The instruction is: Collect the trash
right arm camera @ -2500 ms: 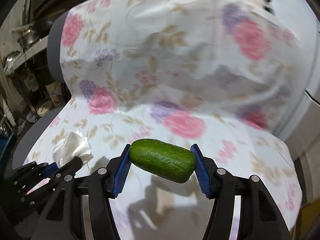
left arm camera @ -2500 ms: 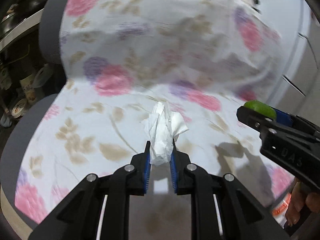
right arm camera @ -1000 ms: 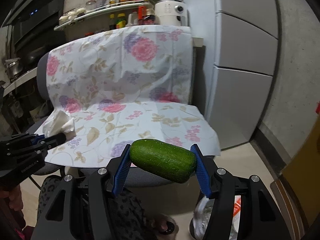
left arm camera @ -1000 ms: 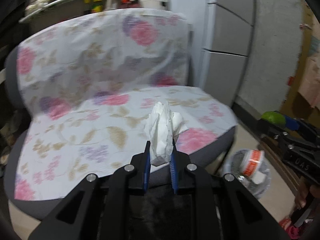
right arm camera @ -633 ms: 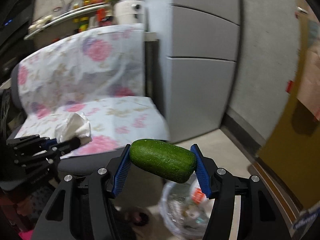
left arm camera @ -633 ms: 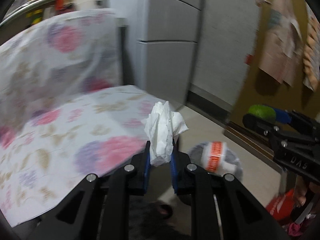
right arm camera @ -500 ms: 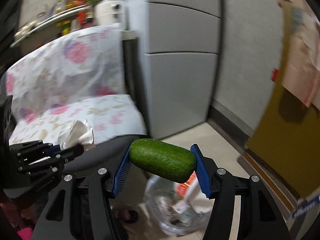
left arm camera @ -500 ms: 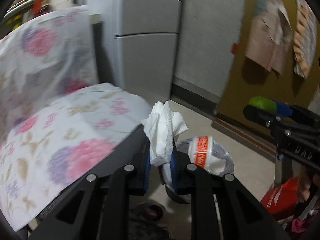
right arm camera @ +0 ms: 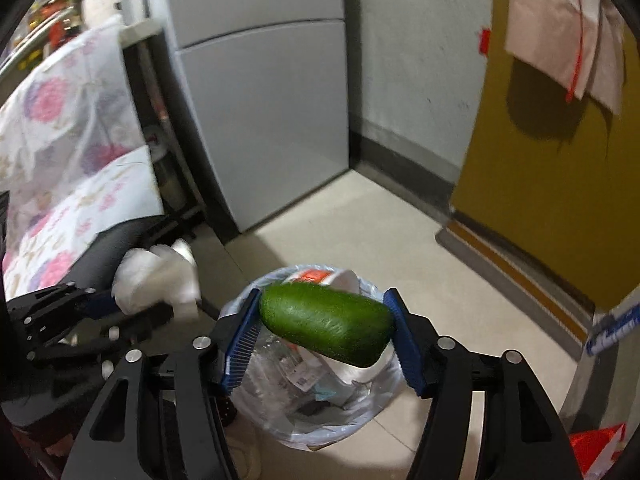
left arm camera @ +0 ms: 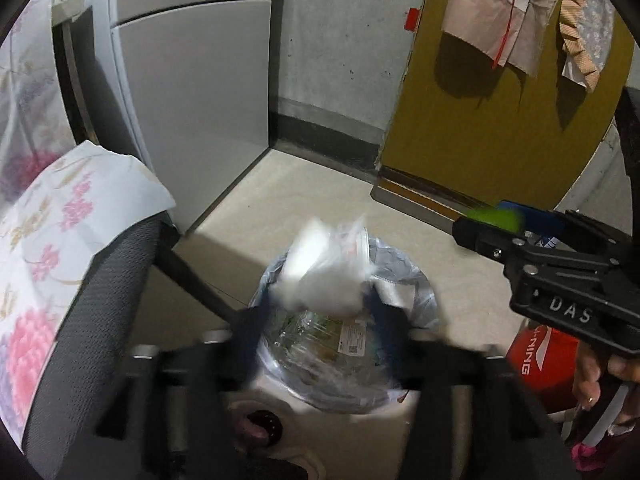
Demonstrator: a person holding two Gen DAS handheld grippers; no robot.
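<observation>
Here, the step in hand is release over the bin: both loads should be let go only while they sit inside the outline of the lined trash bin [right arm camera: 316, 364], low in the centre of each frame, so that neither lands on the floor [right arm camera: 360, 220]. The left gripper [left arm camera: 320, 320] is opening; its jaws are blurred and stand apart, with the crumpled tissue [left arm camera: 320, 272] between them, directly above the bin opening, apparently free of the pads. The right gripper [right arm camera: 320, 336] is also opening; the cucumber [right arm camera: 326, 322] lies crosswise between the blue pads, touching the left one, and whether the right pad has let go cannot be told. Both grippers point steeply downward, the left at lower left of the right view, beside the covered chair [left arm camera: 52, 240].
</observation>
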